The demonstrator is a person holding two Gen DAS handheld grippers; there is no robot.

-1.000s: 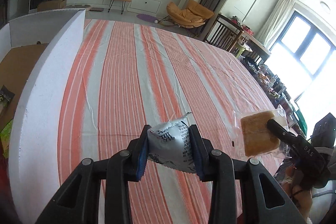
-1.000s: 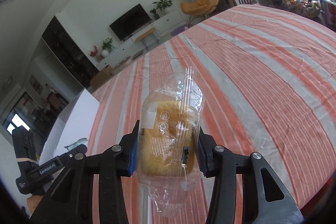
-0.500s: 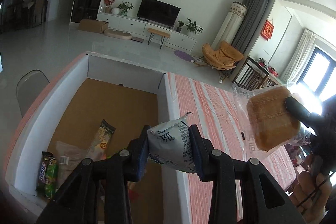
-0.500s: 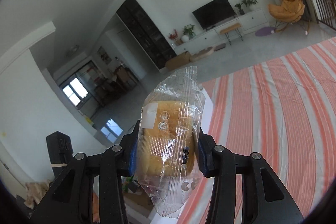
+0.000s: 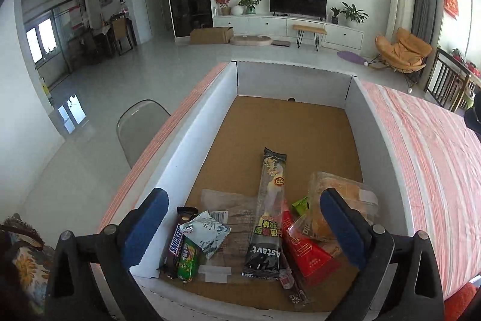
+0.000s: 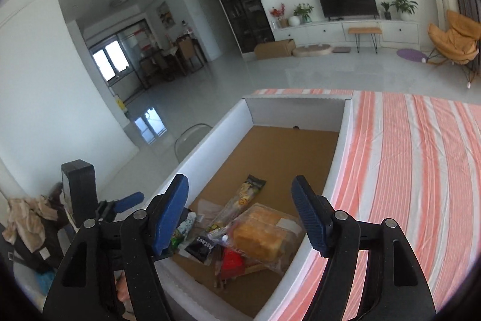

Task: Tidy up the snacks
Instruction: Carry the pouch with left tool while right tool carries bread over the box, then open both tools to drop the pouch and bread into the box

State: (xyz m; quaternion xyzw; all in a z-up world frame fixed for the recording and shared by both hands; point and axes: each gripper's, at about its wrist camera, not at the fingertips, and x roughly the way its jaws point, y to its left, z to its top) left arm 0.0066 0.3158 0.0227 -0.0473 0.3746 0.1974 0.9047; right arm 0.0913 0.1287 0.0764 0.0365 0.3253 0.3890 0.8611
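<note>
A white-walled box with a brown cardboard floor sits on the striped table. In its near end lie a white-and-blue snack packet and a bagged bread slice, among other snacks. My left gripper hangs over that end with its jaws opening wide and nothing between the pads. My right gripper is above the same end, jaws also opening and empty. The bread rests below it on the pile. The white packet is partly hidden behind my right gripper's left finger.
A long black Astavt pack, a Snickers bar, a green pack and a red packet also lie in the box. Orange-and-white striped cloth covers the table on the right. A grey chair stands left of the table.
Both grippers swung left from the striped table to above the box. Both opened; the white packet and the bagged bread left the pads and now lie in the box.
</note>
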